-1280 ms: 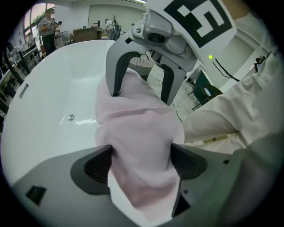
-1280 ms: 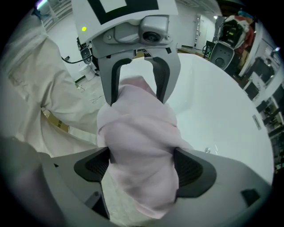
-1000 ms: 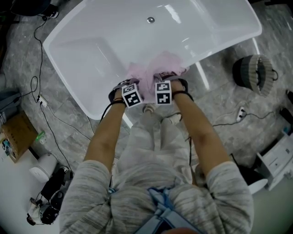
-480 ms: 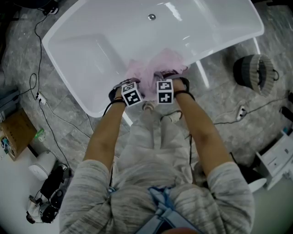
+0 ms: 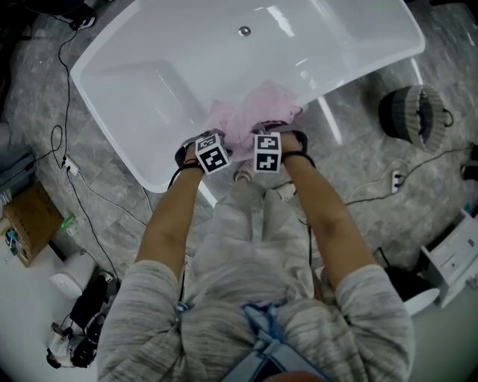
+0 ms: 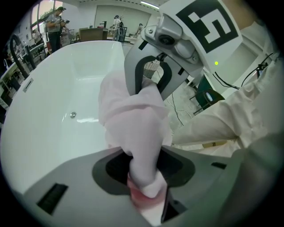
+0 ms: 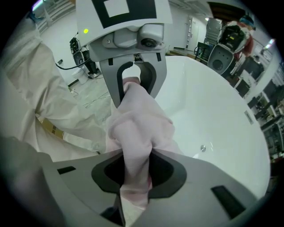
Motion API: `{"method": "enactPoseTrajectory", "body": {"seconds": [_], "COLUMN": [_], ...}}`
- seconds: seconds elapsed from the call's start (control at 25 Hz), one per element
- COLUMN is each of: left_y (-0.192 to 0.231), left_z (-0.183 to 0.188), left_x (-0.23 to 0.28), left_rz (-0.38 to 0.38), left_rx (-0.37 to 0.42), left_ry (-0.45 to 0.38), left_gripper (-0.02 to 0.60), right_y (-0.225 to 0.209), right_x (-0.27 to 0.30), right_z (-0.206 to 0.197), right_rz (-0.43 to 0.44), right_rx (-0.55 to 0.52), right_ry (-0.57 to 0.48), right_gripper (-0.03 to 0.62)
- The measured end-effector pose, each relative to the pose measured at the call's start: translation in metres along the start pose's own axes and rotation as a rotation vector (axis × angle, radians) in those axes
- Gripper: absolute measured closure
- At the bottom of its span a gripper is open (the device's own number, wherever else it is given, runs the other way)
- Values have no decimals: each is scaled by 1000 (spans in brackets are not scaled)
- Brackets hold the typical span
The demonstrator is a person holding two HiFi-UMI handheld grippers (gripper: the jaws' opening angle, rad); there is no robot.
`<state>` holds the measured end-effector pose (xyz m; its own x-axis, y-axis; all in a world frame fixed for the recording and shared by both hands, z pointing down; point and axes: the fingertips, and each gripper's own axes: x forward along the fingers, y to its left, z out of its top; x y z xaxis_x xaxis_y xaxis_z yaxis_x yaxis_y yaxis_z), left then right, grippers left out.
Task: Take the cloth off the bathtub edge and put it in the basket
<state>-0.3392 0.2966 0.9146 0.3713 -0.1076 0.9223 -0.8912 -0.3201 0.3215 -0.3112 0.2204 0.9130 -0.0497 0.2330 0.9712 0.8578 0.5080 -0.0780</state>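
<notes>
You can read no text or number here (left cube (image 5: 214, 157) and right cube (image 5: 267, 152) show only coded squares).

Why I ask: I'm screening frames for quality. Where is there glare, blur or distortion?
Head view: bright glare streaks on the far side of the bathtub, mild barrel bend. Left gripper view: strong fisheye, black corners, the cloth closest to the lens soft. Right gripper view: same fisheye, cloth blurred up close.

Grey stone-look floor (image 5: 358, 186), black cables (image 5: 54, 142) snaking all over it. Cardboard box (image 5: 28, 222) off to the left, white drawer unit (image 5: 454, 262) at the right edge. Strip lights (image 6: 148, 3) overhead, maybe desks (image 6: 91, 33) far back, too blurry to tell.
</notes>
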Motion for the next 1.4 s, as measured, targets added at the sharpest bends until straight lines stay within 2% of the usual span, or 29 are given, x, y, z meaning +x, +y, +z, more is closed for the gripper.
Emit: {"method": "enactPoseTrajectory", "body": {"seconds": [0.08, 0.16, 0.48, 0.68, 0.8, 0.92, 1.2, 1.4], "left_y": [-3, -7, -12, -13, -15, -13, -20, -30], "left_z": [3, 5, 17, 38, 55, 79, 127, 164], "left_x": [-3, -6, -23, -40, -55, -75, -109, -129], "left_rz": [-11, -20, -23, -20, -6, 28, 65, 92], "left_rx": [-3, -13, -27, -65, -102, -101, -43, -17], "left_ry": [-2, 0, -2, -35, -71, -108, -150, -188], "left_gripper": [437, 459, 483, 486, 486, 486, 486, 488], "right_y": [1, 3, 1, -5, -9, -13, -16, -20], "right_x": [-3, -6, -31, -55, -76, -98, -146, -188], "right_z": [-2, -3, -5, -12, -17, -25, -50, -69], "right_rz": [-1, 5, 19, -3, -33, -68, -157, -232], "right_rx": [19, 45, 167, 317, 433, 536, 699, 805], "right_ry": [2, 0, -54, -115, -170, -214, -261, -334], "right_gripper": [510, 525, 534, 537, 537, 537, 539, 539]}}
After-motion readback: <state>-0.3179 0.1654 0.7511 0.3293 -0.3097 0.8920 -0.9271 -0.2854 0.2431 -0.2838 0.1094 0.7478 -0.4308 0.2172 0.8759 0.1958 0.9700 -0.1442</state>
